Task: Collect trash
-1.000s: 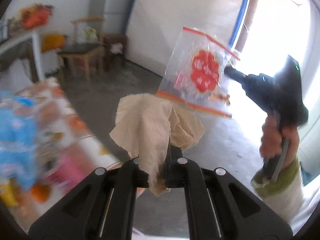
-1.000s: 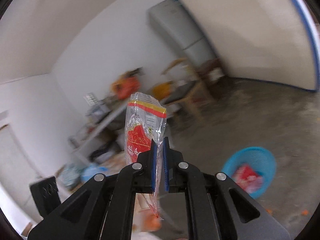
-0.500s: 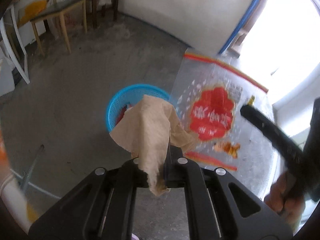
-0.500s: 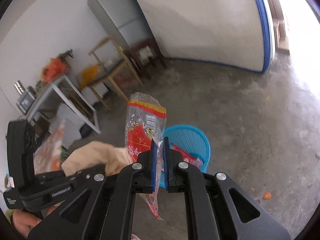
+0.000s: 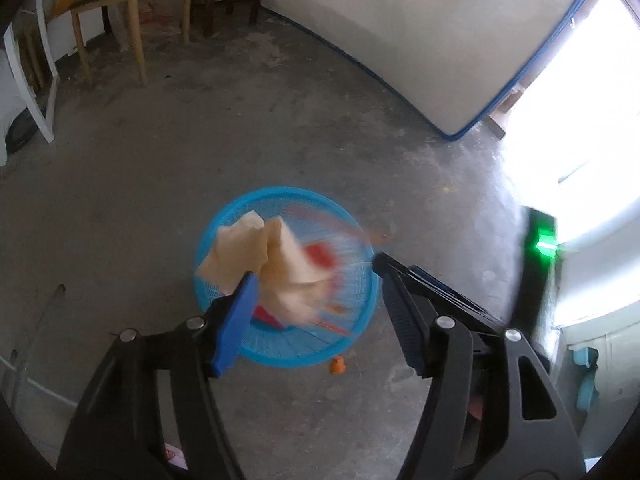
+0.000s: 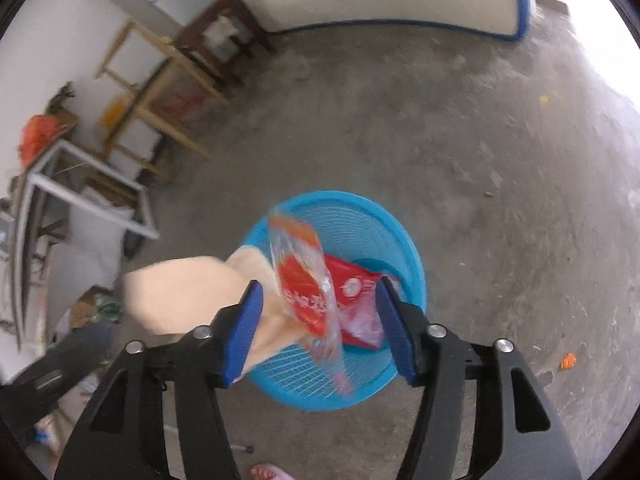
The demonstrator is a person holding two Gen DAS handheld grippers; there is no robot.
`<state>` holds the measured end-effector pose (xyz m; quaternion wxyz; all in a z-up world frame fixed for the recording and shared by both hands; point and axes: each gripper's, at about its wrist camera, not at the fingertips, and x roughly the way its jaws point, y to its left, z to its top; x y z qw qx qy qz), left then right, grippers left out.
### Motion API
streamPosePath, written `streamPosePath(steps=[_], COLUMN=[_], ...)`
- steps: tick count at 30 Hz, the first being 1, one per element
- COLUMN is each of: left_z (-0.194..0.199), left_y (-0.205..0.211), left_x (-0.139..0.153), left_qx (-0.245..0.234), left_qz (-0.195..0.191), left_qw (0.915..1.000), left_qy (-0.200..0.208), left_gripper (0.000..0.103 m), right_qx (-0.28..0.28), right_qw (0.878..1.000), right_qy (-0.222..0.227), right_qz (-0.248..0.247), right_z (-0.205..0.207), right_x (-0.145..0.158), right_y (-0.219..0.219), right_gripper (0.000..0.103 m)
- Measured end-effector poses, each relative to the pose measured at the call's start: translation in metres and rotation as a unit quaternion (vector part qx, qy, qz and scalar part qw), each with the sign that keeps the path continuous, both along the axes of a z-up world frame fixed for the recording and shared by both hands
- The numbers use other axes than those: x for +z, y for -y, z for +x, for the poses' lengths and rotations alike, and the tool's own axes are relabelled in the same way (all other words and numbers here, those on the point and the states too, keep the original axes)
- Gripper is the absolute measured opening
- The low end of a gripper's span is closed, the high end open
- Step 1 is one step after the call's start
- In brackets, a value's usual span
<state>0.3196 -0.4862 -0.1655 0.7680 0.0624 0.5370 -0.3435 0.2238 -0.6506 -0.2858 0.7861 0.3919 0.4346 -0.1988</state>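
Note:
A blue plastic basket (image 5: 352, 344) (image 6: 404, 236) stands on the concrete floor under both grippers. My left gripper (image 5: 316, 316) has its jaws opening above it. The crumpled beige paper napkin (image 5: 256, 252) (image 6: 176, 292) is loose between them, blurred, dropping toward the basket. My right gripper (image 6: 320, 328) is also opening; the clear wrapper with the red print (image 6: 304, 284) hangs free between its blue pads, falling. Red packaging (image 6: 352, 284) lies inside the basket. The right gripper's dark finger (image 5: 404, 276) reaches in from the right in the left wrist view.
A small orange scrap (image 5: 338, 366) (image 6: 567, 361) lies on the floor beside the basket. Wooden chairs (image 5: 132, 8) and a white frame (image 6: 92, 176) stand at the back left by the wall. A blue-edged white panel (image 5: 440, 40) leans behind. A bright doorway (image 5: 580, 120) opens at right.
Both grippers came down over the blue basket and their jaws spread. The napkin and the wrapper, held tight before, are now loose and falling.

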Motion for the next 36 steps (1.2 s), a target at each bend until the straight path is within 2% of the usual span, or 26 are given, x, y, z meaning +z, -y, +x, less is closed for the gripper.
streamPosePath(steps=[3, 7, 10, 15, 17, 21, 27, 32, 36], left_z=[-0.002, -0.003, -0.012, -0.047, -0.066, -0.117, -0.189, -0.224, -0.241], left_y=[-0.013, -0.021, -0.025, -0.047, -0.06, -0.096, -0.159, -0.23, -0.299], left_x=[0.011, 0.03, 0.048, 0.096, 0.121, 0.16, 0.185, 0.19, 0.186], left_qx=[0.005, 0.019, 0.013, -0.011, -0.019, -0.042, -0.096, -0.092, -0.045], left_qz=[-0.017, -0.05, -0.063, -0.103, -0.113, -0.131, -0.126, -0.099, -0.079], left_qw=[0.9998, 0.9985, 0.9974, 0.9928, 0.9891, 0.9794, 0.9701, 0.9648, 0.9654], left_qy=[0.012, 0.014, 0.03, 0.06, 0.093, 0.148, 0.184, 0.225, 0.244], left_gripper=[0.062, 0.063, 0.064, 0.066, 0.067, 0.076, 0.079, 0.08, 0.08], right_qx=[-0.021, -0.052, -0.064, -0.056, -0.037, 0.007, 0.1, 0.198, 0.257], right_qw=[1.0, 0.999, 0.998, 0.998, 0.998, 0.997, 0.99, 0.966, 0.943], right_qy=[-0.005, 0.003, 0.017, 0.042, 0.053, 0.077, 0.088, 0.142, 0.188], right_qz=[0.004, 0.0, -0.006, -0.008, -0.013, -0.032, -0.042, -0.084, -0.097], right_z=[-0.007, -0.029, -0.054, -0.096, -0.114, -0.145, -0.158, -0.145, -0.131], right_x=[-0.01, -0.006, 0.005, 0.031, 0.046, 0.075, 0.11, 0.17, 0.212], right_y=[0.007, 0.017, 0.019, 0.008, -0.006, -0.041, -0.101, -0.16, -0.202], right_gripper=[0.061, 0.064, 0.064, 0.064, 0.065, 0.081, 0.083, 0.083, 0.083])
